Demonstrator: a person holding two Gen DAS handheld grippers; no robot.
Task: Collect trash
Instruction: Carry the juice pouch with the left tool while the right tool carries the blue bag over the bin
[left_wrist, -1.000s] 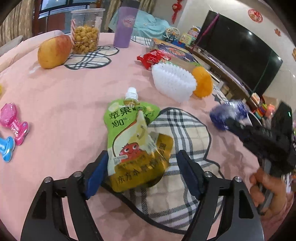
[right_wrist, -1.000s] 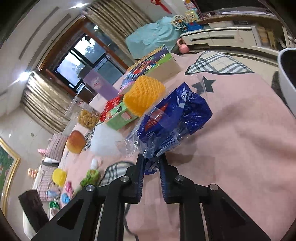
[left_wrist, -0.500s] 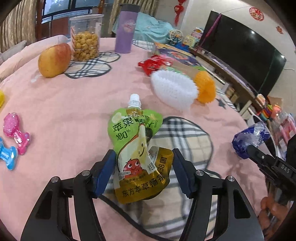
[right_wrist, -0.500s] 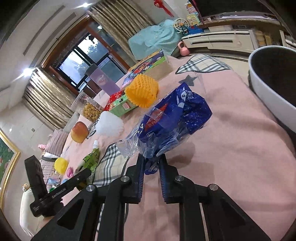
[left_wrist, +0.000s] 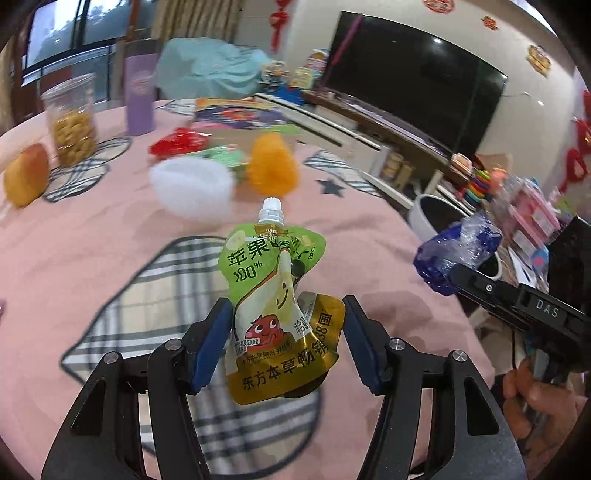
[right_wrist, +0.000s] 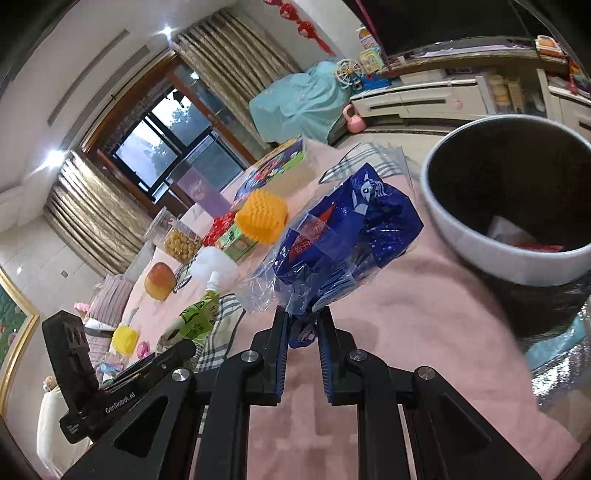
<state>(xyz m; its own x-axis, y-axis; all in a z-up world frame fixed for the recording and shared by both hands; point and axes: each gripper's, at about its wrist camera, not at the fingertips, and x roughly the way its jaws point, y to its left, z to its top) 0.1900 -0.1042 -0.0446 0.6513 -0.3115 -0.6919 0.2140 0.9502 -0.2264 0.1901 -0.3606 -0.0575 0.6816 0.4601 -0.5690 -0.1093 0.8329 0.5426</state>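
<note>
left gripper (left_wrist: 284, 339) tilted down | jaws clamp pouch (left_wrist: 277, 310)

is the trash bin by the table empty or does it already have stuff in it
Not empty. The right wrist view looks into the bin, and a pale scrap and something red lie at the bottom. What they are is unclear.

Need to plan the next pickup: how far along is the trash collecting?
Done: some scraps lie in the grey bin. In hand: the right gripper pinches a blue plastic wrapper; the left gripper holds a green juice pouch. Left: a red wrapper on the table.
</note>
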